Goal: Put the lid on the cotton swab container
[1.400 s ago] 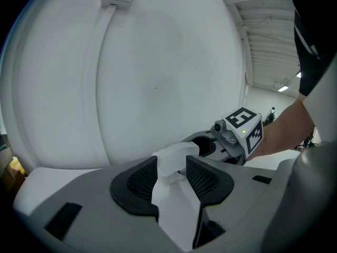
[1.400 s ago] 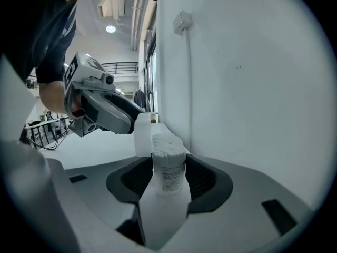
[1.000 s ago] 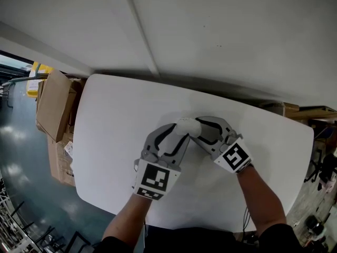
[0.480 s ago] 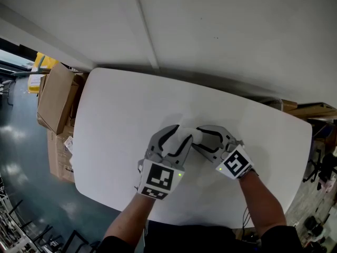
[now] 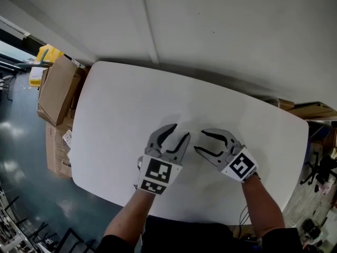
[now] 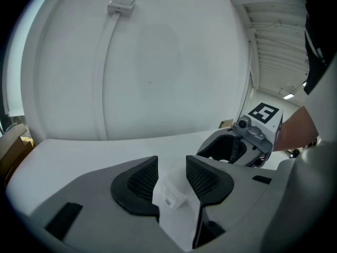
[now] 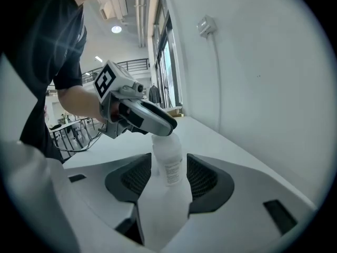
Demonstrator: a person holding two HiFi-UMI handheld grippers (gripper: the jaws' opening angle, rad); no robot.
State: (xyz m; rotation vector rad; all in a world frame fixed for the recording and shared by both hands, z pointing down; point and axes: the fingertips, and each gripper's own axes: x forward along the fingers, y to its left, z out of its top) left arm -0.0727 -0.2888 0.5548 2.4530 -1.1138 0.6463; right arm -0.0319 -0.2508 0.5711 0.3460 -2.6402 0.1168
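Container (image 7: 167,165), table (image 5: 121,115), seemingly cardboard boxes (image 5: 55,96) alongside

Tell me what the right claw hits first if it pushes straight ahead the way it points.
The cotton swab container. It stands upright on the table, in line with the gap between the right claw's open jaws, with the left claw at its top. How close it is remains unclear.
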